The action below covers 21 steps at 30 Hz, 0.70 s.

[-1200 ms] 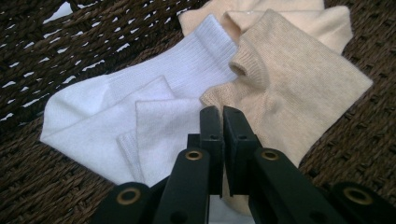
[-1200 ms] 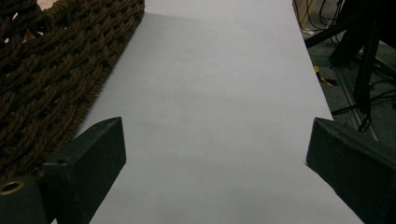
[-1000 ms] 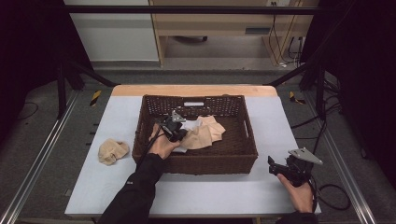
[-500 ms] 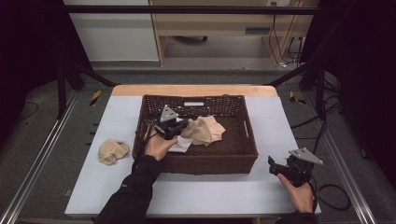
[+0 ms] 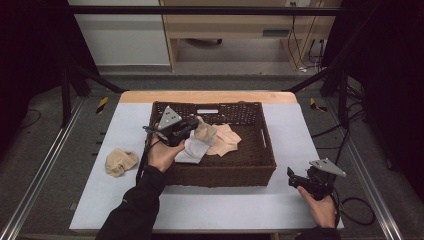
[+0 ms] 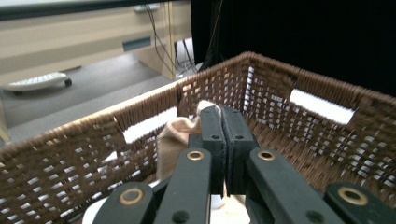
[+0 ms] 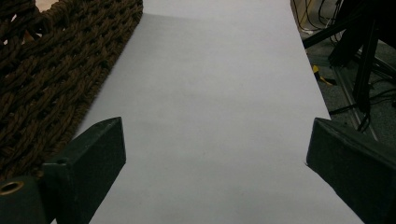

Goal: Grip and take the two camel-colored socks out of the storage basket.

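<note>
A brown wicker basket (image 5: 260,165) stands mid-table. My left gripper (image 5: 194,126) hovers over its left half, shut on a tan cloth (image 5: 205,133) that hangs from the jaws. In the left gripper view the jaws (image 6: 223,116) are pressed together on that tan cloth (image 6: 173,137), with the basket wall (image 6: 289,93) behind. A white cloth (image 5: 192,151) and another tan cloth (image 5: 226,141) lie in the basket. My right gripper (image 5: 292,177) rests near the table's front right corner, open, with bare tabletop between its jaws (image 7: 215,144).
A crumpled tan cloth (image 5: 120,161) lies on the white tabletop (image 5: 225,210) left of the basket. The basket's side (image 7: 42,70) is just left of the right gripper. Metal frame rails run along both sides of the table.
My left gripper has risen and drifted slightly left over the basket, lifting the tan cloth with it. The right gripper has stayed put.
</note>
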Each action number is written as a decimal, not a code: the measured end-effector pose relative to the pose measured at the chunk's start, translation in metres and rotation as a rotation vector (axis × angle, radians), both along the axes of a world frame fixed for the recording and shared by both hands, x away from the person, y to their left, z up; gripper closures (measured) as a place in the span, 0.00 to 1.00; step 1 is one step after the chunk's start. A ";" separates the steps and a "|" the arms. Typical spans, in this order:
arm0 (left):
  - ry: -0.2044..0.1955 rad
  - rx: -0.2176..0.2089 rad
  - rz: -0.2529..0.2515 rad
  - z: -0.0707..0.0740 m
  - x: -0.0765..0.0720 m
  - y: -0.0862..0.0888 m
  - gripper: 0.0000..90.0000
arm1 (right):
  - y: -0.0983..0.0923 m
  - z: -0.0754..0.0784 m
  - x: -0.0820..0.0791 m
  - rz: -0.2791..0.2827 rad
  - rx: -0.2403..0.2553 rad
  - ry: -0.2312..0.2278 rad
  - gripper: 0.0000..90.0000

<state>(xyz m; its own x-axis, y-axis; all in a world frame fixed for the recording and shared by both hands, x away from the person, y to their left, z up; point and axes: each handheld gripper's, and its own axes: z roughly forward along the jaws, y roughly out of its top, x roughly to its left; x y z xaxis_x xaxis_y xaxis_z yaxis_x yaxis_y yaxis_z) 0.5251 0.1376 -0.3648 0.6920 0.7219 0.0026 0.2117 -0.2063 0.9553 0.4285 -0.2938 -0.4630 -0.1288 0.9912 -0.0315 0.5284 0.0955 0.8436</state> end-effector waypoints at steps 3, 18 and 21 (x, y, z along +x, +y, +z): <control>-0.039 -0.019 0.000 0.013 -0.005 0.007 0.98 | 0.000 0.000 0.000 0.000 0.001 0.002 0.06; -0.121 -0.065 0.028 0.060 -0.026 0.045 0.98 | 0.000 0.000 0.000 -0.003 0.000 0.004 0.06; -0.132 -0.078 0.038 0.068 -0.030 0.055 0.98 | 0.000 0.000 0.000 -0.003 0.000 0.004 0.06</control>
<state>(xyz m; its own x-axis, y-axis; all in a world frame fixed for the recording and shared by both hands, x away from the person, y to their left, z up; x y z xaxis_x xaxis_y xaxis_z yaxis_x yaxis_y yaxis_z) 0.4946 0.1925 -0.2969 0.6617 0.7490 0.0345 0.0893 -0.1244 0.9882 0.4287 -0.2933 -0.4633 -0.1258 0.9916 -0.0309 0.5318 0.0937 0.8417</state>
